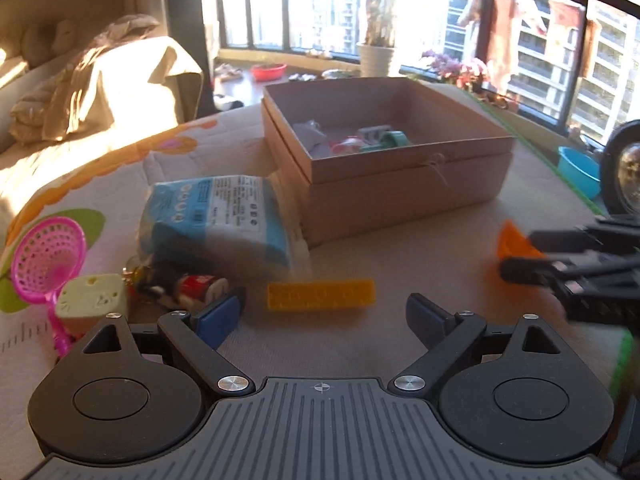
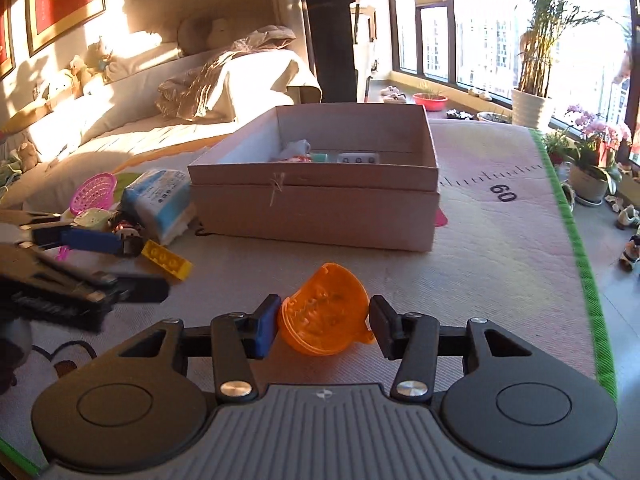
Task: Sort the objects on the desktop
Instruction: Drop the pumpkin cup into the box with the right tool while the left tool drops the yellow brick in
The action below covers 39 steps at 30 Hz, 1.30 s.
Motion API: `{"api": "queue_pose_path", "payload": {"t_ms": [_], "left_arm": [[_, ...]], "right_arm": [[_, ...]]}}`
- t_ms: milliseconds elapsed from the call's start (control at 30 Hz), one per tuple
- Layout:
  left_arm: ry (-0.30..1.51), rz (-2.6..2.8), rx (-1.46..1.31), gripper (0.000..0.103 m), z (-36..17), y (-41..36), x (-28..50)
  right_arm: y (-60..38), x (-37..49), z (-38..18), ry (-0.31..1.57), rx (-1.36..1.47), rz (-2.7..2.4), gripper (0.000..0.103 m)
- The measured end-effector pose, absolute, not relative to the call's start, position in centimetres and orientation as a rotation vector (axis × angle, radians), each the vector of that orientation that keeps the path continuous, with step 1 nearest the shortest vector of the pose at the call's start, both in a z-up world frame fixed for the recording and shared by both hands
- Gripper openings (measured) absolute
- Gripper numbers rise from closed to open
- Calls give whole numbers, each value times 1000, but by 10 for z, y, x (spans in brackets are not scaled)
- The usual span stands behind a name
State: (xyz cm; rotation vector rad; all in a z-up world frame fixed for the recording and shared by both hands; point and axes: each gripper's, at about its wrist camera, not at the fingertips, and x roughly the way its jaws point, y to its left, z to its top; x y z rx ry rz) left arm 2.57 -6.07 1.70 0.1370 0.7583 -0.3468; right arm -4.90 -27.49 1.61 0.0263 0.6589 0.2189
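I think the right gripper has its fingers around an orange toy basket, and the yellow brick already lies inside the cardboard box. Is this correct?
Not quite. The yellow brick is not inside the cardboard box; it lies on the mat in front of it, as the left wrist view shows. The right gripper does have its fingers around the orange toy basket.

Box (image 1: 400, 184) behind brick (image 1: 321, 294); packet (image 1: 216, 220) left of box, strainer (image 1: 48, 260) farther left.
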Motion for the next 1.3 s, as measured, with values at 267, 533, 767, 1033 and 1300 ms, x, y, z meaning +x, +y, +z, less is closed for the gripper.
{"api": "queue_pose_path", "payload": {"t_ms": [267,533,767,1033,1300], "left_arm": [[777,-351,162,68,11,-72,36],[746,-512,224,71,8,-57,-22],[751,-499,208,84,5,-55,-34],[741,-483,229,68,10,-64,-40],[569,-514,332,68,46,-79,-39]], "right_arm": [[-268,-59,14,622,-43,235,68],[-266,-58,13,624,-54,236,75],[-258,-54,10,642,-63,249,75],[-257,-54,15,697,-87,268,54],[-278,-65,65,630,-59,307,54]]}}
